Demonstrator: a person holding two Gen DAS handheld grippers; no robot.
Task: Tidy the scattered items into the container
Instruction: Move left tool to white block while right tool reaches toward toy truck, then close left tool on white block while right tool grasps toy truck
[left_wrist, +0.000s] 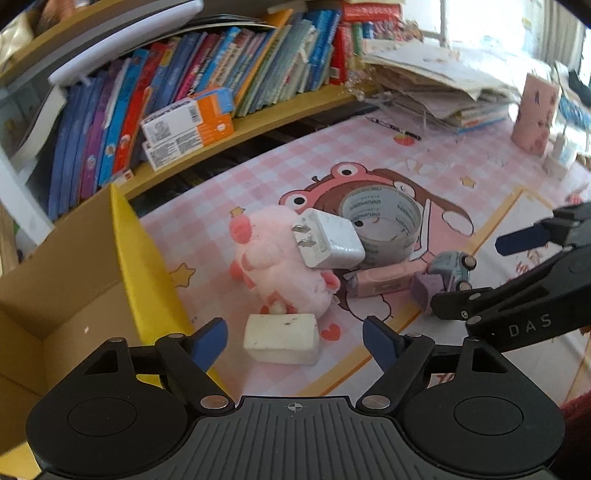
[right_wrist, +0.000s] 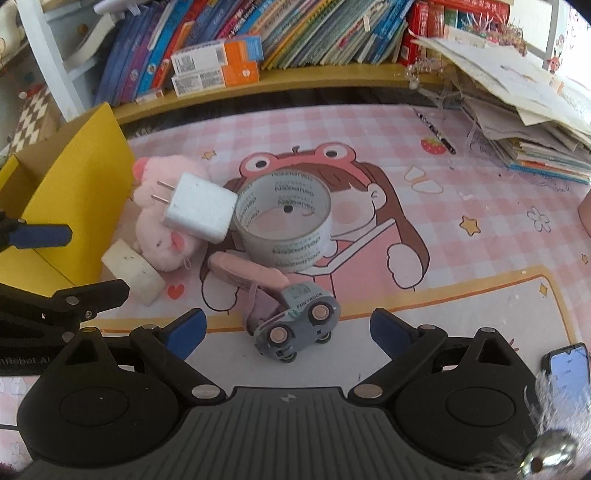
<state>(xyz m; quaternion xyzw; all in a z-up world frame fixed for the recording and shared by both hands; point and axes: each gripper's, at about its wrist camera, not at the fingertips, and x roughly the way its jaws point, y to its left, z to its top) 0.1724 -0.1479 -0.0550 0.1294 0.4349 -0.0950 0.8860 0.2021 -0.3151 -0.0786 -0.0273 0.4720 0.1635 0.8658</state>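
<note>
**Lining up two first picks**

Hovering low in the left wrist view, the left gripper (left_wrist: 295, 338) has its jaws apart with the eraser (left_wrist: 281, 343) lying between the blue pads; neither pad touches it. Low in the right wrist view, the right gripper (right_wrist: 288, 332) also stands wide, the toy car (right_wrist: 297, 321) between its tips and likewise untouched. Nothing is held, so the step in hand looks like the approach to a first pair of picks.

Just beyond the eraser sits the pink plush (left_wrist: 280, 266), with the white charger (left_wrist: 328, 240) propped on it and leaning against the tape roll (left_wrist: 382, 227) at mid-frame. A pink pack (left_wrist: 380, 282) lies in front of the roll, touching a small purple piece (left_wrist: 424, 290) beside the car.

The box (left_wrist: 74, 258), open-topped with a yellow flap, fills the left edge of the left view, just beside the eraser and plush.

Next, each gripper probably needs to sink until its pads flank its item, close, lift clear, then carry left over the box rim. The right has the longer carry, across the pile, and risks tipping the charger.
</note>
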